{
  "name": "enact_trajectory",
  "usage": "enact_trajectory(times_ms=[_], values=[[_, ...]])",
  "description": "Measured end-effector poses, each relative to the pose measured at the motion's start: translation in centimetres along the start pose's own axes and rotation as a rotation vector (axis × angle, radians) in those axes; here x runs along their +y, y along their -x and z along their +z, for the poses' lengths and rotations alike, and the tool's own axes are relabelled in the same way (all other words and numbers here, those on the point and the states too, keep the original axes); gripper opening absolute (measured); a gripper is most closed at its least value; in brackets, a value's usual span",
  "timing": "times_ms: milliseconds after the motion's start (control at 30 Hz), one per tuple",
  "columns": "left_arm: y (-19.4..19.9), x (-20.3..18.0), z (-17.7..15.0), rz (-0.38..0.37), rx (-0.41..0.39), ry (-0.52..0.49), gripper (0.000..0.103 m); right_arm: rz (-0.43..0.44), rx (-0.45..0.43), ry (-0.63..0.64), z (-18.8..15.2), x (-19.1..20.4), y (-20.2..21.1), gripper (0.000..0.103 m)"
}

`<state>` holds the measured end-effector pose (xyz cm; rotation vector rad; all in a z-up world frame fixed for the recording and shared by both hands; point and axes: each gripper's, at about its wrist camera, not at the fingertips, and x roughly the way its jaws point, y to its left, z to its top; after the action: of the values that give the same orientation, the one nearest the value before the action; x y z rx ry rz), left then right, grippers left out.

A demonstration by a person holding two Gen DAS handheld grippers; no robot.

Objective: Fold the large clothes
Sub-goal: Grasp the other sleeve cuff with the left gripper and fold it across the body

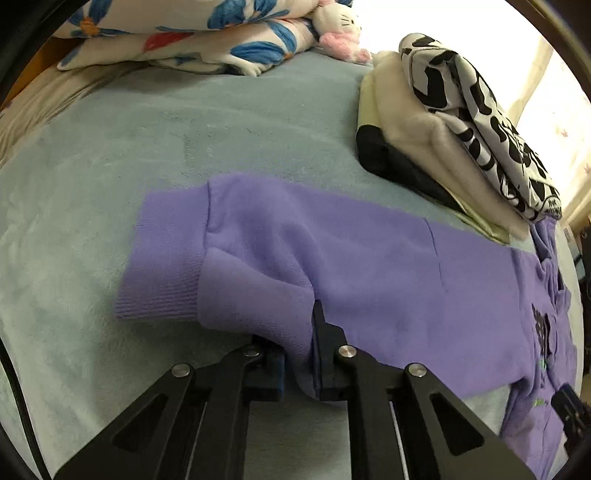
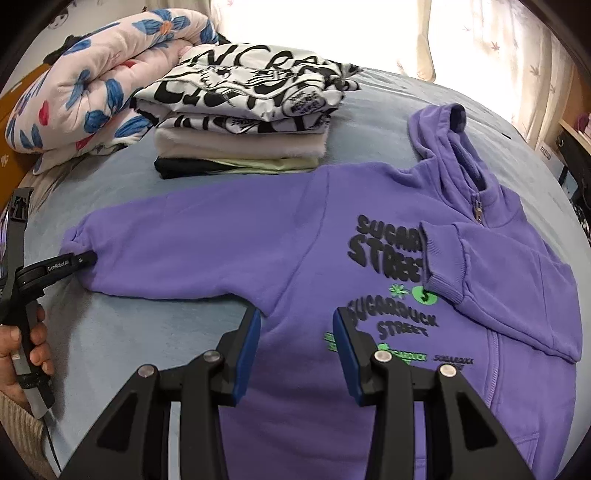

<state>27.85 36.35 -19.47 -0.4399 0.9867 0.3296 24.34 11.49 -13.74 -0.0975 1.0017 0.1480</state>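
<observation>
A purple hoodie (image 2: 295,236) with black and green lettering lies front-up on the bed. One sleeve (image 2: 498,266) is folded across its chest. The other sleeve (image 1: 332,258) stretches out flat to the side. My left gripper (image 1: 299,332) is shut on this sleeve near the ribbed cuff (image 1: 162,266); it also shows in the right wrist view (image 2: 88,256), pinching the sleeve end. My right gripper (image 2: 295,325) is open and empty, hovering over the hoodie's lower front by the armpit.
A stack of folded clothes (image 2: 251,122) with a black-and-white printed top lies behind the hoodie, also in the left wrist view (image 1: 461,122). A floral quilt (image 2: 85,92) and a plush toy (image 1: 340,26) lie at the bed's head. The blue-grey bedsheet (image 1: 147,147) spreads around. Curtains hang behind.
</observation>
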Motion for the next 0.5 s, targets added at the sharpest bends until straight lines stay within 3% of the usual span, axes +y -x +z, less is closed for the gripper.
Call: enact_trajectory(times_ms=[233, 367, 500], values=[[6.6, -7.4, -0.7, 0.024, -0.154, -0.133, 0.006, 0.01, -0.037, -0.057, -0.6, -3.6, 2.6, 0.041], [11.9, -14.1, -2.0, -0.034, -0.237, -0.258, 0.006, 0.018, -0.067, -0.105, -1.3, -6.6, 4.7, 0.041], [15.9, -21.8, -4.3, -0.126, -0.271, -0.386, 0.006, 0.012, -0.1, -0.155, -2.3, -10.1, 6.8, 0.041]])
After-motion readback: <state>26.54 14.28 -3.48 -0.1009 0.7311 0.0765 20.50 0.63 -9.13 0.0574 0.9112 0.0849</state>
